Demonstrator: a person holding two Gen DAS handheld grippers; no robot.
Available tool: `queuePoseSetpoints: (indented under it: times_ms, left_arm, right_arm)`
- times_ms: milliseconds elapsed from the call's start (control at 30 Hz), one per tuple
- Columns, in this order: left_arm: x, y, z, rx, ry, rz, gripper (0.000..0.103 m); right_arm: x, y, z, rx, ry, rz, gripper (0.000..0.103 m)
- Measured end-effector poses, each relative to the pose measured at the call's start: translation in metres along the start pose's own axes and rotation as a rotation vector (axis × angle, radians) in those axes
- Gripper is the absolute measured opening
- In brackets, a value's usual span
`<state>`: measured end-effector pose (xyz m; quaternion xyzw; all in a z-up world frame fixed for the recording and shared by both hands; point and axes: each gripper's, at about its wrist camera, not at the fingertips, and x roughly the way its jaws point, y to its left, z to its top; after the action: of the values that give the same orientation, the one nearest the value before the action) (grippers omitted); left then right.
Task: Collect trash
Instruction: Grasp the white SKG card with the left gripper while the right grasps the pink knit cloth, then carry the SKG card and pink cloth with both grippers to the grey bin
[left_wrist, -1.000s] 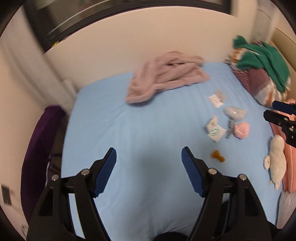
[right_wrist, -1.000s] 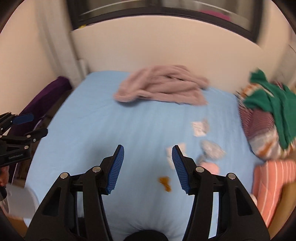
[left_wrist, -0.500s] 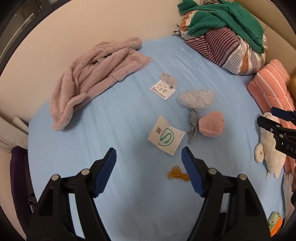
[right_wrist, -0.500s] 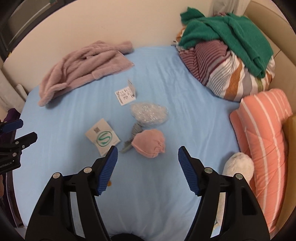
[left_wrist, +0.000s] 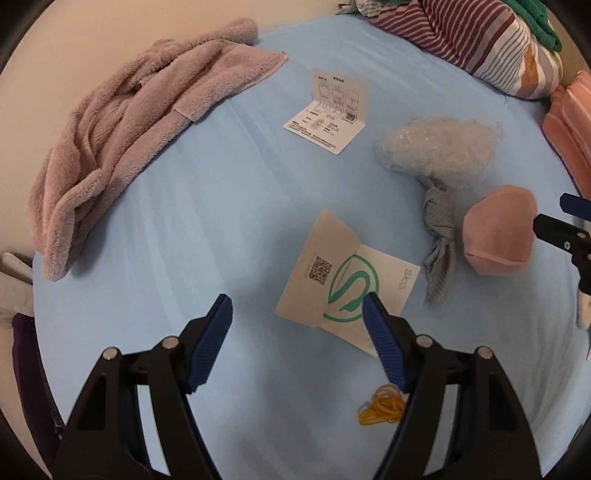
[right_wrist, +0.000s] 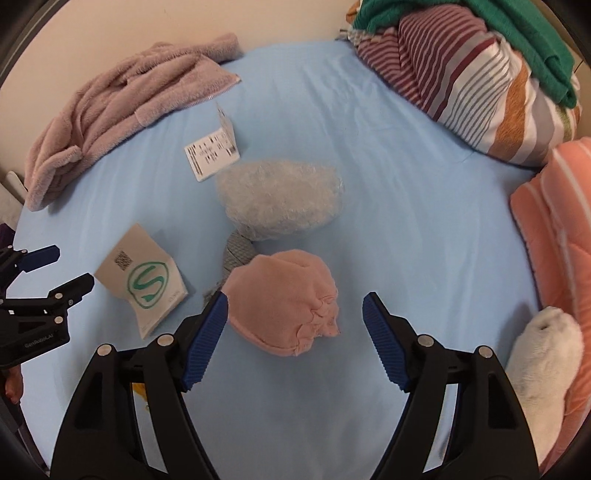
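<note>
Both grippers have come down close to the blue bed (left_wrist: 155, 229) since the earlier pictures, so the trash now looks much bigger. Left hand-held gripper (left_wrist: 297, 328) hangs wide apart with nothing in it, right over the folded paper with the green logo (left_wrist: 343, 273). Right hand-held gripper (right_wrist: 295, 325) has just been opening its jaws, and it is empty too, spread around the pink hat (right_wrist: 286, 302) without touching it. More trash lies near: the bubble wrap ball (right_wrist: 280, 201), the little white leaflet (left_wrist: 328, 114) and the yellow rubber bands (left_wrist: 382, 406). Things could go wrong here, I think. That hat is soft clothing, not trash, so the right one might grab the wrong thing. Flat paper may slip, or the pads may pinch the sheet. Earlier, the fluffy pink jacket (left_wrist: 122, 129) sat far off; now it fills the left side
</note>
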<state>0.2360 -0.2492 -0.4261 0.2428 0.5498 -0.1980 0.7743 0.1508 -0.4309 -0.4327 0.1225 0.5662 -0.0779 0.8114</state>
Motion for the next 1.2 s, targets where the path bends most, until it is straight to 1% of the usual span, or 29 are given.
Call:
queuePoseSetpoints:
  times_ms: [133,200,233,267,300,333,367,400,433,467,567,700,800,1000,1200]
  left_arm:
    - [0.043,0.001,0.001,0.019,0.027,-0.022,0.073]
    - [0.057,0.000,0.002,0.029,0.037,-0.029,0.069]
    - [0.064,0.000,0.003,0.031,0.044,-0.042,0.062]
    - [0.068,-0.001,0.004,0.031,0.054,-0.059,0.051]
    - [0.072,-0.002,0.005,0.032,0.065,-0.072,0.050]
    - [0.074,-0.005,0.005,0.037,0.060,-0.070,0.049]
    - [0.073,-0.007,0.005,0.048,0.047,-0.078,0.041]
    - [0.072,-0.011,0.004,0.066,0.047,-0.091,0.033]
    - [0.071,-0.017,0.003,0.085,0.056,-0.108,0.017]
    - [0.068,-0.022,0.002,0.099,0.057,-0.118,0.012]
    - [0.057,-0.036,-0.001,0.143,0.038,-0.110,0.010]
    - [0.040,-0.042,-0.002,0.126,0.024,-0.123,0.009]
    - [0.020,-0.038,-0.004,0.099,0.007,-0.132,0.009]
    - [-0.022,-0.014,-0.019,0.052,-0.019,-0.114,0.009]
    - [-0.072,0.023,-0.041,-0.010,-0.034,-0.088,0.009]
  right_arm:
    - [0.022,0.000,-0.008,-0.002,0.035,0.031,0.072]
    - [0.027,0.000,-0.010,0.007,0.049,0.042,0.072]
    - [0.030,0.001,-0.011,0.010,0.054,0.052,0.072]
    - [0.032,0.002,-0.012,0.008,0.059,0.054,0.070]
    - [0.033,0.004,-0.013,0.004,0.061,0.053,0.068]
    - [0.033,0.005,-0.013,-0.002,0.067,0.051,0.057]
    - [0.034,0.005,-0.014,-0.004,0.073,0.051,0.047]
    - [0.033,0.005,-0.013,-0.002,0.075,0.053,0.044]
    - [0.031,0.005,-0.013,0.000,0.076,0.055,0.037]
    - [0.030,0.004,-0.013,0.001,0.080,0.056,0.032]
    - [0.026,0.004,-0.012,0.000,0.076,0.053,0.024]
    - [0.014,0.008,-0.009,-0.017,0.063,0.043,0.021]
    - [0.000,0.012,-0.008,-0.035,0.051,0.035,0.021]
    - [-0.037,0.028,-0.006,-0.086,0.028,0.031,0.021]
    - [-0.086,0.058,-0.004,-0.139,0.004,0.047,0.021]
